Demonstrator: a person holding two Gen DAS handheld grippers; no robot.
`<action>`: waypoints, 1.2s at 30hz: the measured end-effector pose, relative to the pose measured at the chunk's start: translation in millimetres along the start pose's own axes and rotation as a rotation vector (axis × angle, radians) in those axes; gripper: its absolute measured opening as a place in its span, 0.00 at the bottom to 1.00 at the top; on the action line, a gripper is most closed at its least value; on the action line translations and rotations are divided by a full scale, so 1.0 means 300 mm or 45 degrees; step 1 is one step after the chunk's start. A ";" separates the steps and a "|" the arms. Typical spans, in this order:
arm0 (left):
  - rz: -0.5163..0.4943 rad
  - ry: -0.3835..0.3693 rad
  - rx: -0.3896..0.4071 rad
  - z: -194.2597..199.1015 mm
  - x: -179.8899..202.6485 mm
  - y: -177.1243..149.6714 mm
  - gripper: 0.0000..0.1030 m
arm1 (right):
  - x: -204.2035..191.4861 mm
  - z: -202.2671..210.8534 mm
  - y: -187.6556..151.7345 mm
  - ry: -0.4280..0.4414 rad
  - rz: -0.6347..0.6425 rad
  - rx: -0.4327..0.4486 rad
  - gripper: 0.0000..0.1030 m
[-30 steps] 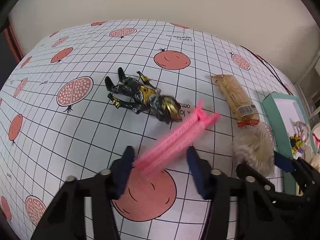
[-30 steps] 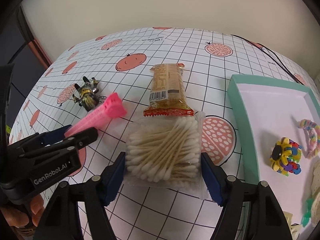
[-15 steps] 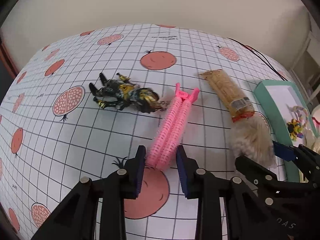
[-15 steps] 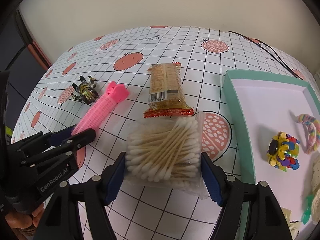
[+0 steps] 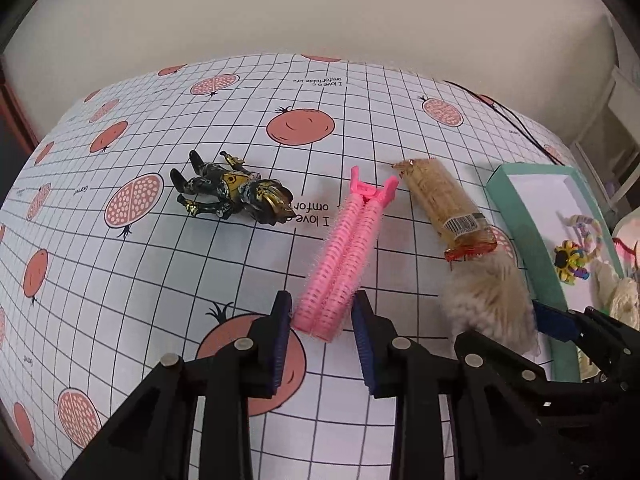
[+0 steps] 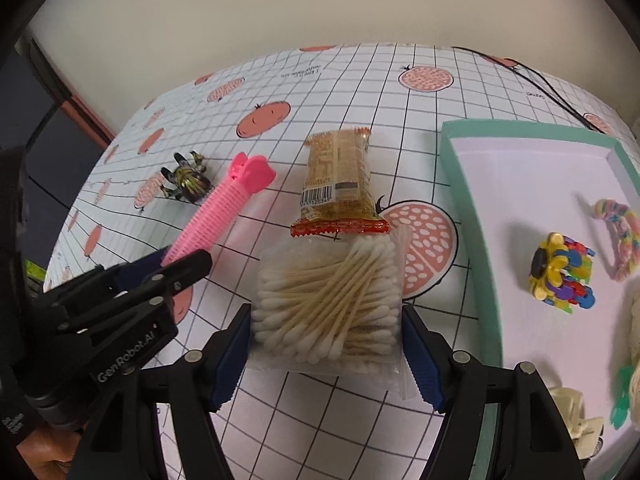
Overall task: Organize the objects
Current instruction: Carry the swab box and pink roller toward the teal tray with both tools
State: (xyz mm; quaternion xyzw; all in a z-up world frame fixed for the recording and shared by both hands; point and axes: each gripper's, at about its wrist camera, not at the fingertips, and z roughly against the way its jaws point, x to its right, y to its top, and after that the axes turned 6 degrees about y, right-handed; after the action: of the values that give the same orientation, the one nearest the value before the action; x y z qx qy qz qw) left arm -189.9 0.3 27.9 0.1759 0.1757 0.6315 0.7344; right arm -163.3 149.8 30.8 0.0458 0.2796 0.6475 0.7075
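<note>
A pink hair roller [image 5: 344, 256] points away from me, its near end pinched between the blue pads of my left gripper [image 5: 320, 320], which is shut on it. In the right wrist view the roller [image 6: 224, 212] slants up from the left gripper [image 6: 168, 268]. My right gripper [image 6: 326, 352] is shut on a clear bag of cotton swabs [image 6: 328, 304], also seen as a blurred bag of swabs [image 5: 488, 300] in the left wrist view. A black-and-gold toy figure [image 5: 232, 198] lies left of the roller. A wrapped snack pack [image 6: 338, 176] lies just beyond the swabs.
A teal-rimmed tray [image 6: 468, 208] sits to the right, holding a colourful flower toy [image 6: 560, 276], a braided rope piece [image 6: 620, 228] and other small items. A black cable [image 6: 540, 84] runs along the far right. The tablecloth [image 5: 120, 320] is a grid with fruit prints.
My left gripper's fingers, wide apart a second ago, have come together on the roller's near end, and the roller now lies in line with them. The right gripper keeps the swab bag.
</note>
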 end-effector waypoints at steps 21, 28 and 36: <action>0.257 -0.057 0.114 0.145 -0.026 0.001 0.31 | -0.034 0.169 -0.020 0.061 -0.002 0.136 0.71; 0.282 -0.067 0.132 0.172 -0.004 -0.003 0.31 | -0.011 0.240 -0.028 0.056 -0.021 0.199 0.71; 0.212 -0.097 0.175 0.202 0.080 -0.010 0.31 | 0.075 0.315 -0.021 -0.007 -0.061 0.260 0.71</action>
State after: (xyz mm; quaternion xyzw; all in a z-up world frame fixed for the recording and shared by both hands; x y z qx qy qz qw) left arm -154.7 21.4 78.7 0.2638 0.1754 0.6696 0.6717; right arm -114.6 198.1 99.9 0.1126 0.3433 0.5983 0.7152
